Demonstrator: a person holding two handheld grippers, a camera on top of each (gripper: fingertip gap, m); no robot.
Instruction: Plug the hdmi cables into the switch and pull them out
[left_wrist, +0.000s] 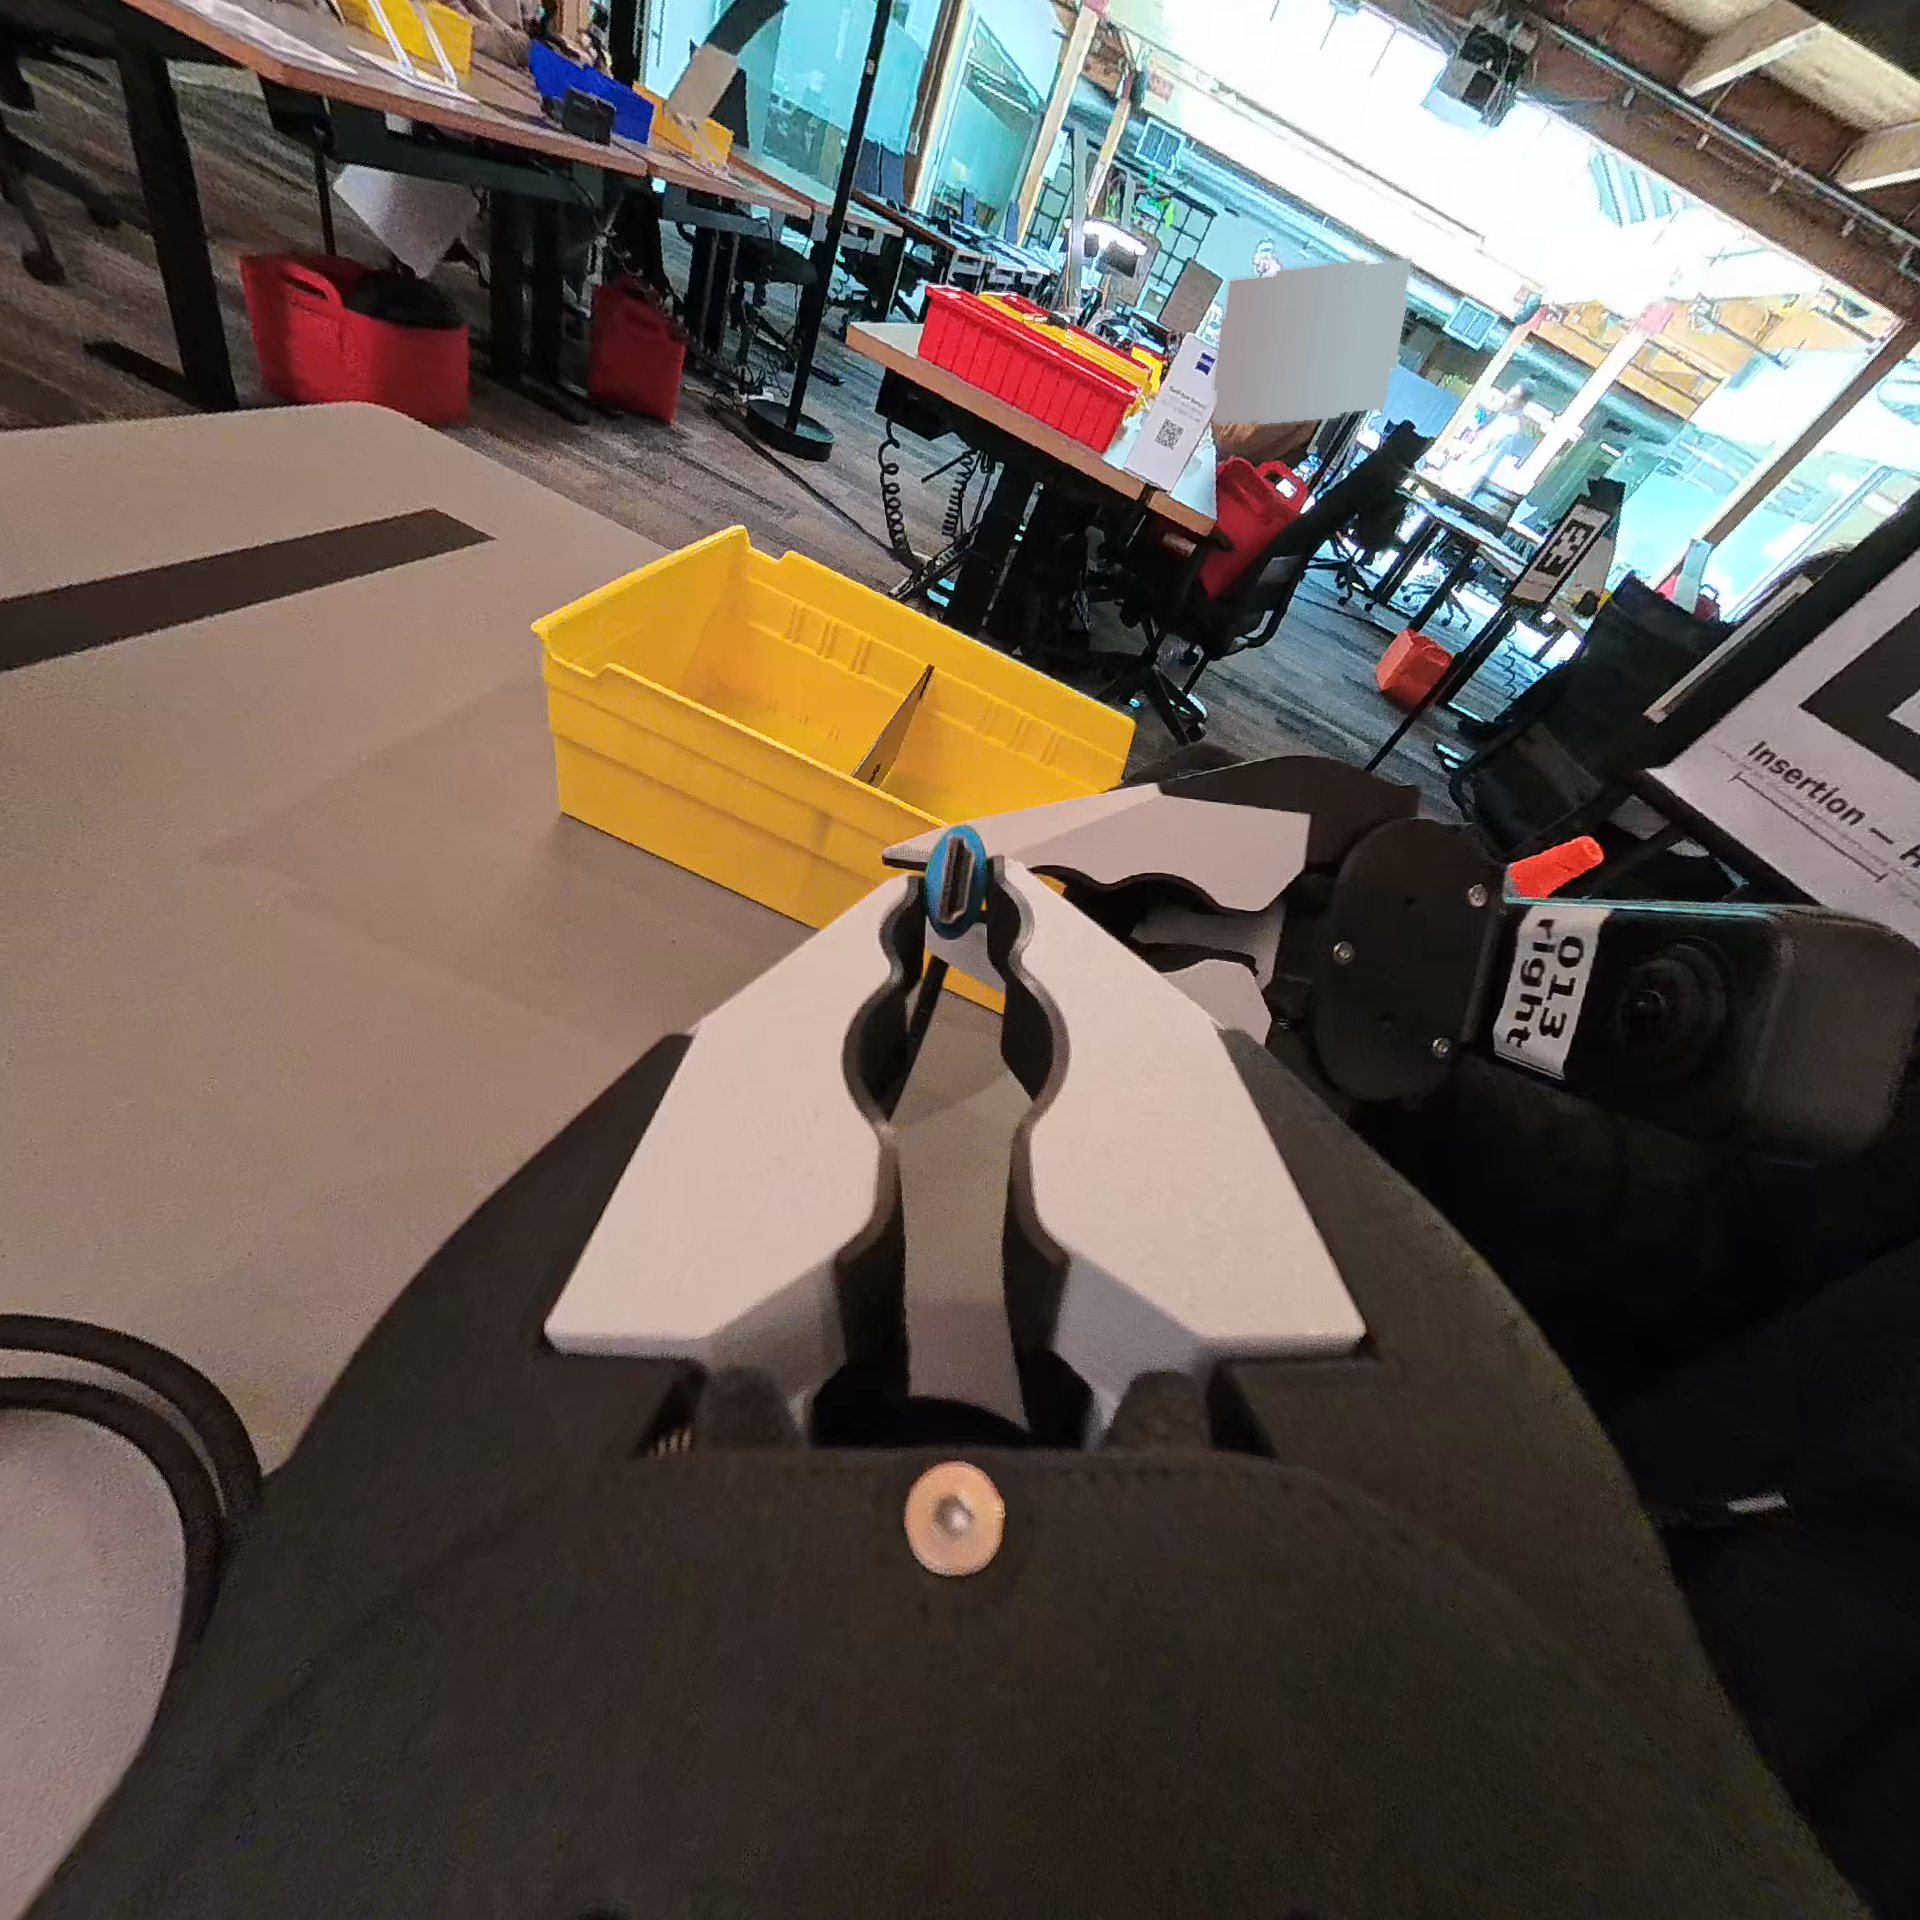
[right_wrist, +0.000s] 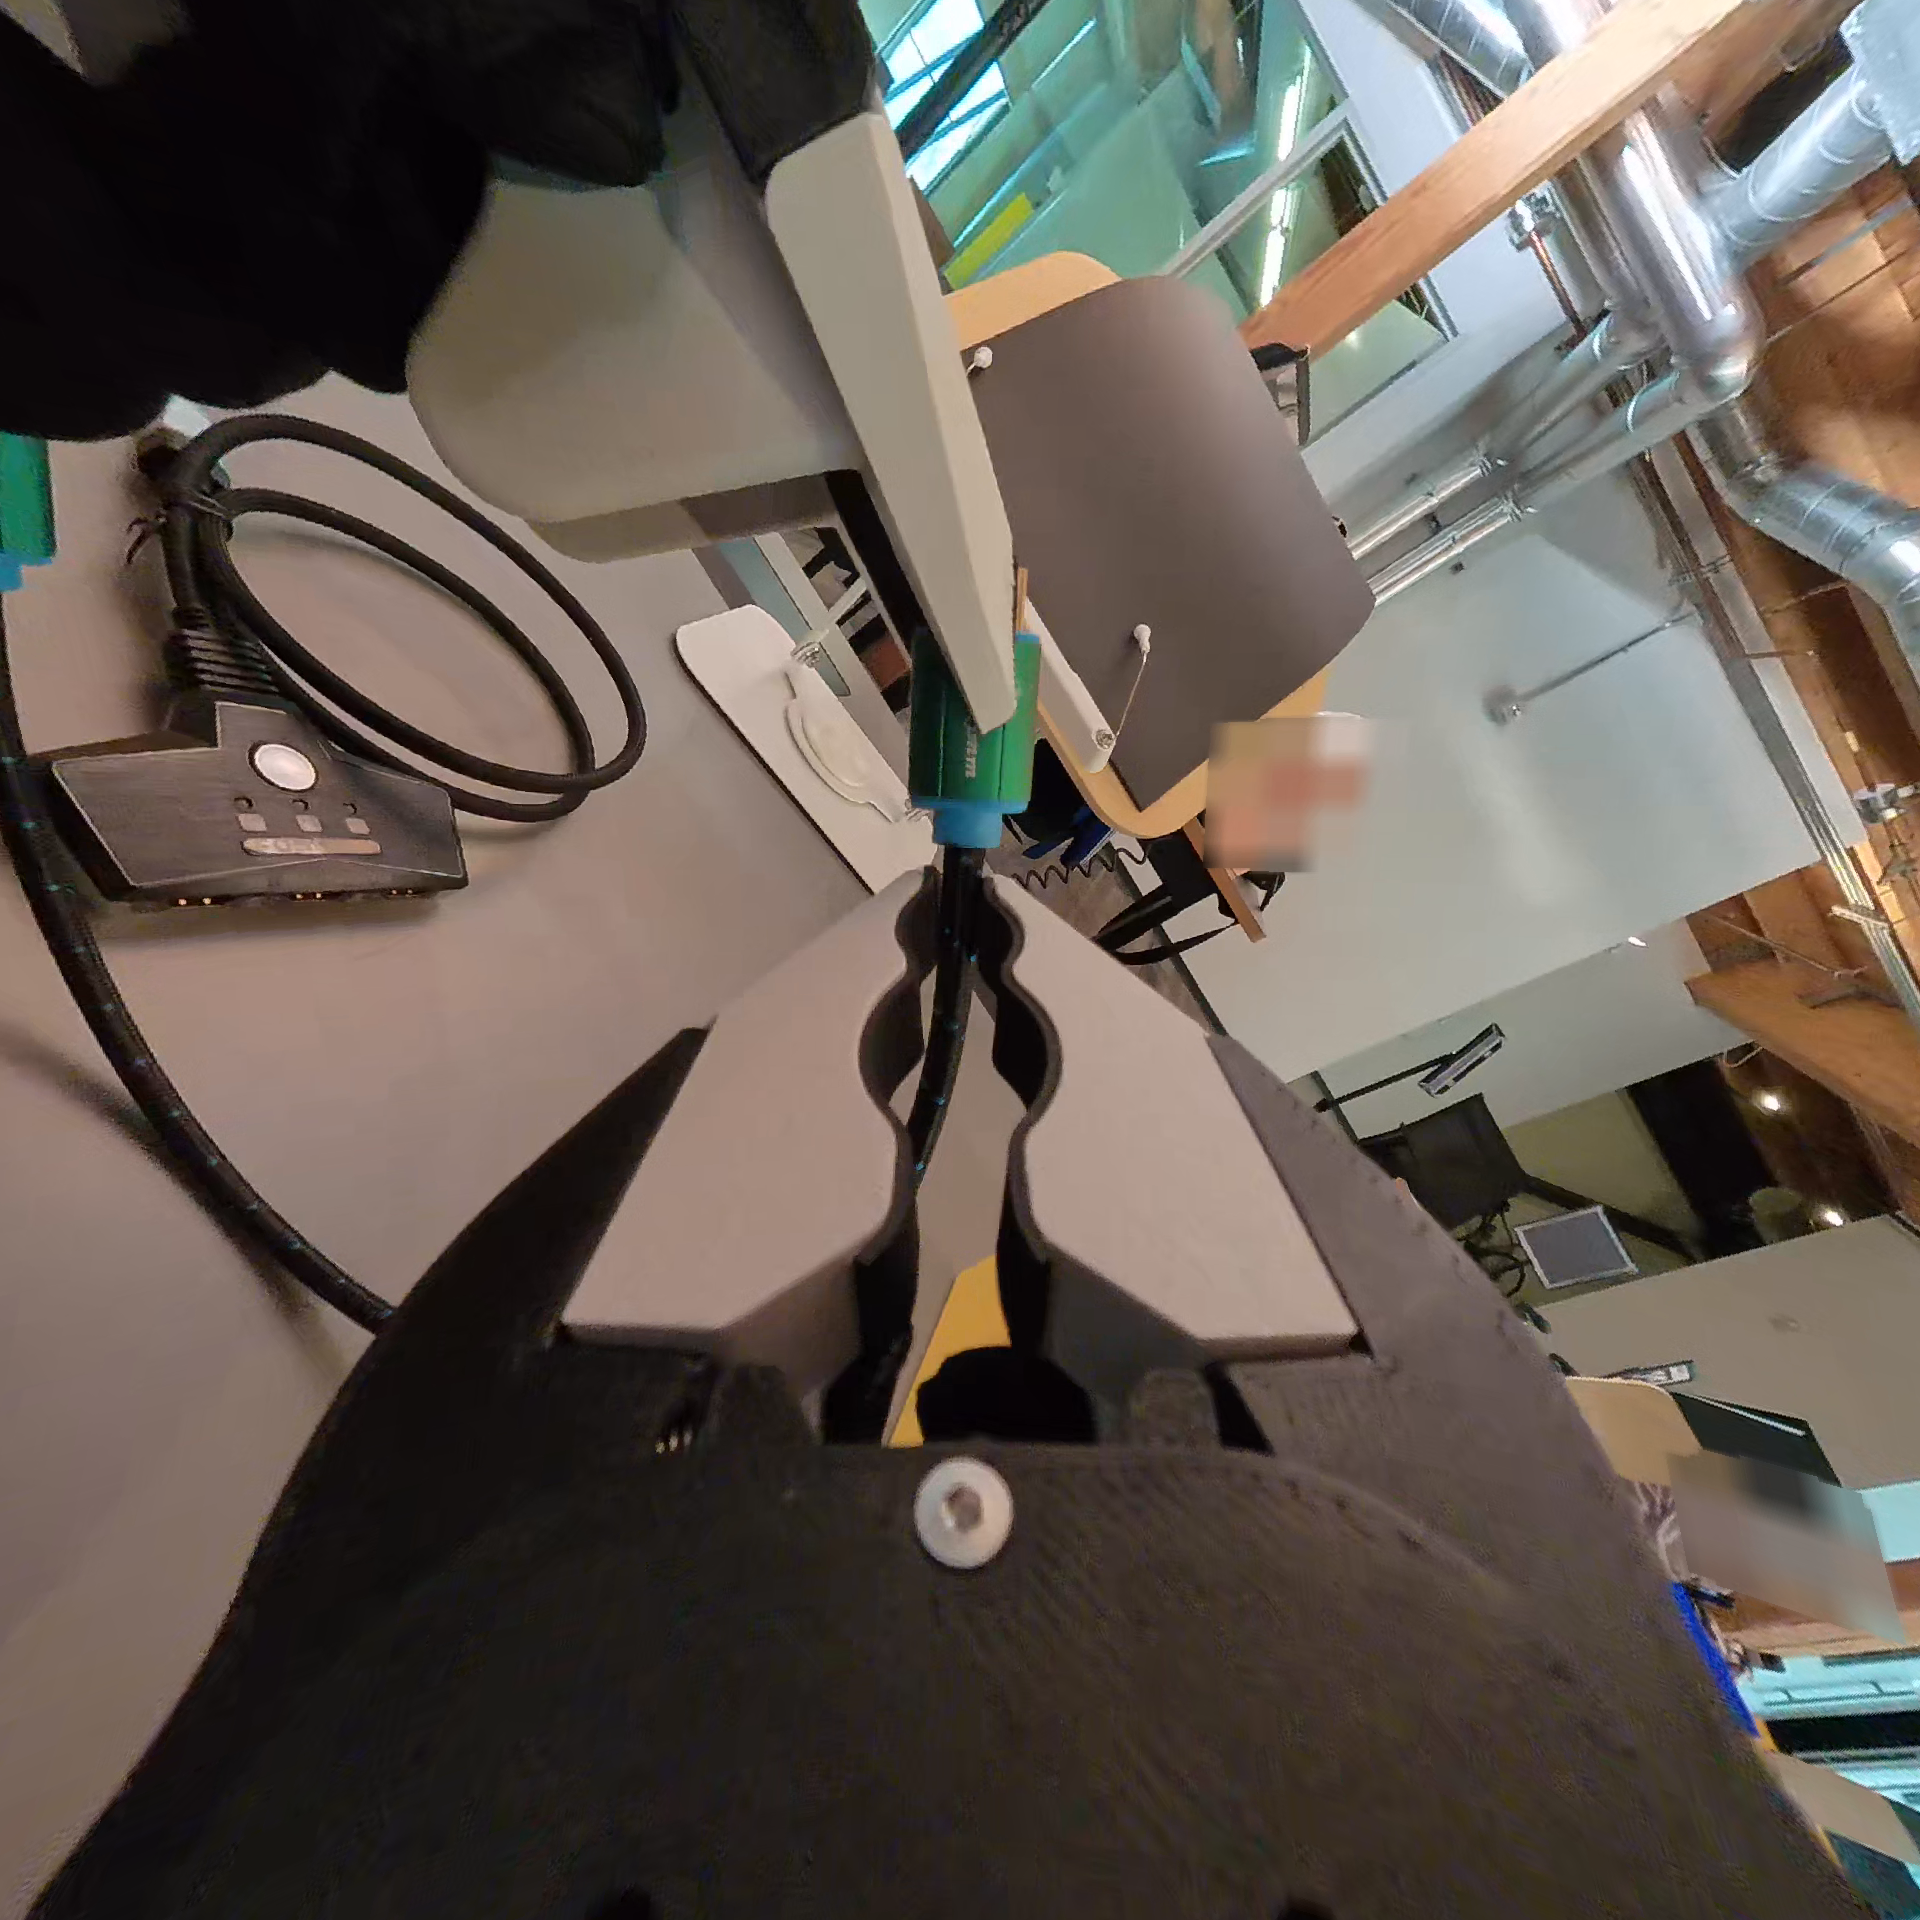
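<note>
My left gripper (left_wrist: 956, 896) is shut on a green HDMI plug with a blue collar (right_wrist: 971, 764); its metal tip (left_wrist: 956, 873) points away from the left wrist camera. My right gripper (right_wrist: 956, 902) is shut on the black braided cable (right_wrist: 951, 997) just below that plug. Its fingers (left_wrist: 1143, 831) come in from the right, and the left fingers (right_wrist: 914, 416) come in from the top of the right wrist view. The black HDMI switch (right_wrist: 260, 821) lies on the grey table (left_wrist: 312, 935), left of both grippers and apart from them. A coiled black cable (right_wrist: 468, 623) leaves its back.
A yellow divided bin (left_wrist: 727, 727) stands on the table just beyond the grippers. A black tape strip (left_wrist: 208, 582) crosses the table at the left. A white pad (right_wrist: 758, 686) lies past the switch. A sign board (left_wrist: 1818, 790) stands at the right. My left and right fingertips are right by each other. Both grippers' tips are roughly 20 cm from the black HDMI switch (right_wrist: 260, 821).
</note>
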